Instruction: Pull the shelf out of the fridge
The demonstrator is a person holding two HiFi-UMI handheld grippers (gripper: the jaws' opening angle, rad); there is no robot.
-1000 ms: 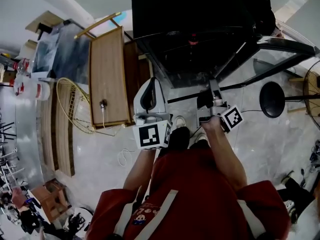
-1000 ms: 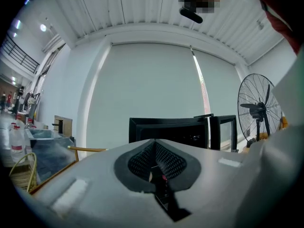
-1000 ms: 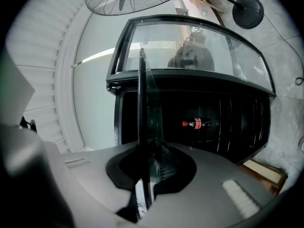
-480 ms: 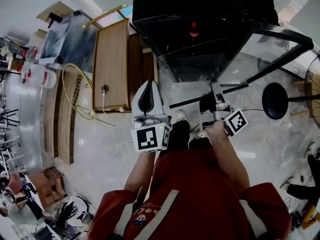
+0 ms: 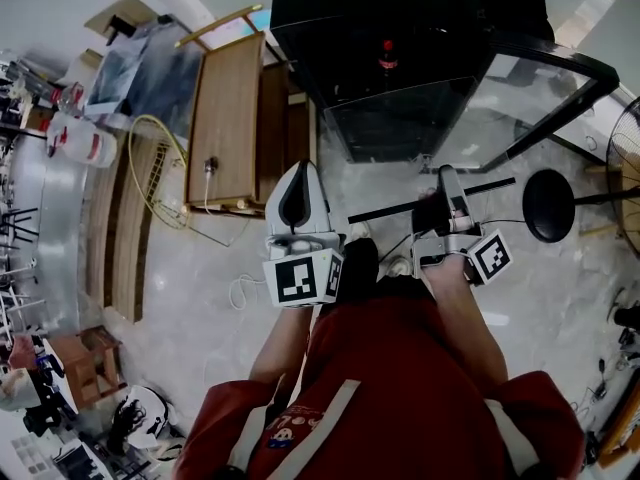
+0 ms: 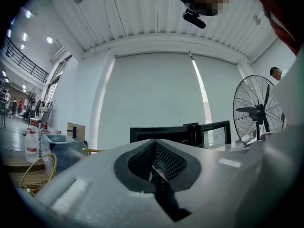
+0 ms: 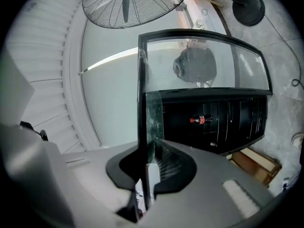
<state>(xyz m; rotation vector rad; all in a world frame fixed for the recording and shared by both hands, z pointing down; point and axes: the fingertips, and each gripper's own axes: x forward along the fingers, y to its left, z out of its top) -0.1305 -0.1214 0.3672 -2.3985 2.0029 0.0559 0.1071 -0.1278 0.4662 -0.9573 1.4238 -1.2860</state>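
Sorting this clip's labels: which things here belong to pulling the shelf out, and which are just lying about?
Job: glass shelf; right tool, clamped on its edge; fridge.
Lying about: cola bottle; fan; wooden table.

Shelf [image 5: 385,208] before fridge [image 5: 330,28], bottle [image 5: 388,60] inside, cabinet [image 5: 225,118] left

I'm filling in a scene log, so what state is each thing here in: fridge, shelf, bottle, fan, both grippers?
Black fridge: its glass door is swung wide open.
Glass shelf with a black front edge: gripped at that edge, drawn out in front of the fridge.
Cola bottle: upright inside the fridge.
Black pedestal fan: blades look motionless.
Left gripper: jaws shut, empty.
Right gripper: jaws shut on the shelf.
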